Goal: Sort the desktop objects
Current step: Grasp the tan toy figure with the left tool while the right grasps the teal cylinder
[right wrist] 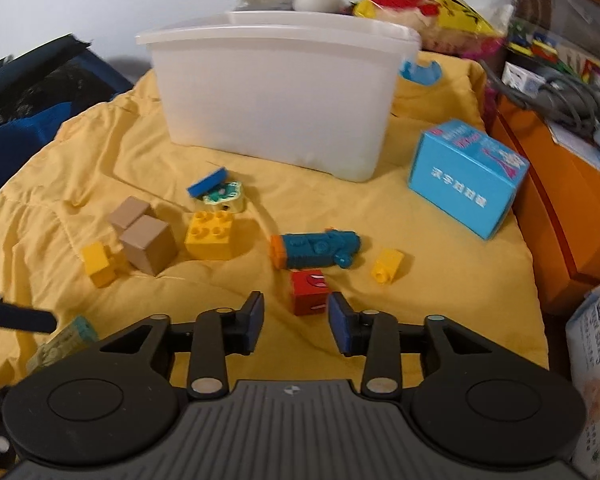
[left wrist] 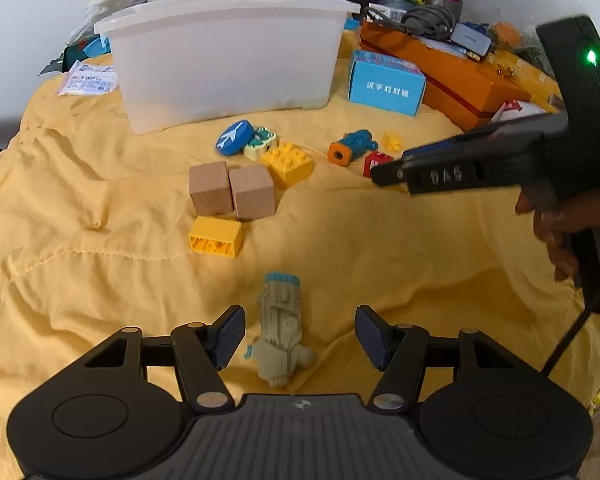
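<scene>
Toys: scattered loose on a rumpled yellow cloth [left wrist: 100, 280], in front of both claws.
Translucent white plastic bin [left wrist: 228, 60]: stands upright at the far side of the cloth, well apart from both claws.
Light blue cardboard box [right wrist: 468, 178]: just right of the bin, on the cloth.
Two plain wooden cubes [left wrist: 232, 192]: side by side, touching; a yellow studded brick [left wrist: 287, 164] just beside them, a long yellow brick [left wrist: 215, 236] in front.
Beige and teal toy rocket [left wrist: 282, 328]: lies lengthways between the left gripper's [left wrist: 300, 336] blue pads [left wrist: 229, 336], touching neither that I can see.
Left claw: wide apart, clamped on nothing.
Blue toy cannon with orange muzzle [right wrist: 316, 250]: on its side, beyond the red cube.
Red printed cube [right wrist: 310, 292]: sits just ahead of the right gripper [right wrist: 296, 328], in line with the gap, not between the fingers.
Right claw: partly apart, holding nothing.
Small yellow peg brick [right wrist: 387, 266]: right of the cannon, near it.
</scene>
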Demonstrator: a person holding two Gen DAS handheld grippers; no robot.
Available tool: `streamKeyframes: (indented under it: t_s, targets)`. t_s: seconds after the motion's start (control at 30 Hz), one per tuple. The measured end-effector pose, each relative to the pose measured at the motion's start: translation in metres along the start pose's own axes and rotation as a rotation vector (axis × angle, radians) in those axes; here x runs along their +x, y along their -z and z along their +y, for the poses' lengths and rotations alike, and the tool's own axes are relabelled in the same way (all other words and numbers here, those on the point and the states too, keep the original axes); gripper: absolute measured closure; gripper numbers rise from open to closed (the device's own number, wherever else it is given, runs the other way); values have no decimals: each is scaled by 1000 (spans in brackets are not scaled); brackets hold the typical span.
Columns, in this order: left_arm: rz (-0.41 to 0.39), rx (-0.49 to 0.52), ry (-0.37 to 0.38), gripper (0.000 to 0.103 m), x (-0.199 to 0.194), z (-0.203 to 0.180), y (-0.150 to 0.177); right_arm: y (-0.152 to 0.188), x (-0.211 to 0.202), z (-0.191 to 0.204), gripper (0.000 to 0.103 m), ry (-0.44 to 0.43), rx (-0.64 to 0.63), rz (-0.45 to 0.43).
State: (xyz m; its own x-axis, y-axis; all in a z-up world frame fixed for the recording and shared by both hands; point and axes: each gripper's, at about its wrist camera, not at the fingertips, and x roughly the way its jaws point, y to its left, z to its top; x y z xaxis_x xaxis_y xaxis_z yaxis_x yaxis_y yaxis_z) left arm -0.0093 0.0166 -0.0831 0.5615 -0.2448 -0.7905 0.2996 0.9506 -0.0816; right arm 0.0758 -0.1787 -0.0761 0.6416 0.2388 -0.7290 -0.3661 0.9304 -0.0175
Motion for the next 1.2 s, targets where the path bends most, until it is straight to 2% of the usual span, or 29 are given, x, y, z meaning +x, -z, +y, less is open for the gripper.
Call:
streamKeyframes:
  t_s: [0.07,0.1,0.13,0.17,0.23,0.37,0.43,0.5,0.6,0.67,0.8,0.83,0.9,1.07,1.2]
  targets:
    - [6,3,-4,40,1,0,1,-2,-2,-3,60,3,8,-7]
    - [11,8,-4,45,2,0,2,-3,-4,-3,60,-1,3,-16]
    - [23,14,-4,59,3,-1,3,-5,-5,-2,60,-11,-6,-27]
    - [38,17,-10,64,6,-1,4,-8,-6,-1,60,-23,-19,-38]
    - [31,10,-7,65,4,0,4,-16,-4,4,59,-11,-64,-45]
    - [30,-9,3,65,3,2,5,-29,13,7,58,79,-160,-22]
    - [33,3,7,65,2,2,6,-32,15,6,58,84,-227,-6]
    - [35,20,10,65,2,1,7,-35,10,4,59,74,-344,-2]
    - [30,16,12,64,3,2,8,-42,12,-7,59,-6,-562,48]
    - [29,11,11,64,3,1,8,-49,23,-13,59,-71,-710,113]
    - [40,-6,11,64,4,2,4,-56,58,-14,60,-197,-874,253]
    - [43,-18,13,64,5,3,3,-59,59,-14,60,-251,-884,228]
    - [46,-58,23,64,5,7,1,-66,65,-13,61,-334,-843,239]
    - [43,-71,27,64,4,7,3,-65,71,-7,61,-389,-715,212]
    - [38,-67,21,63,5,4,1,-67,76,-13,56,-418,-598,167]
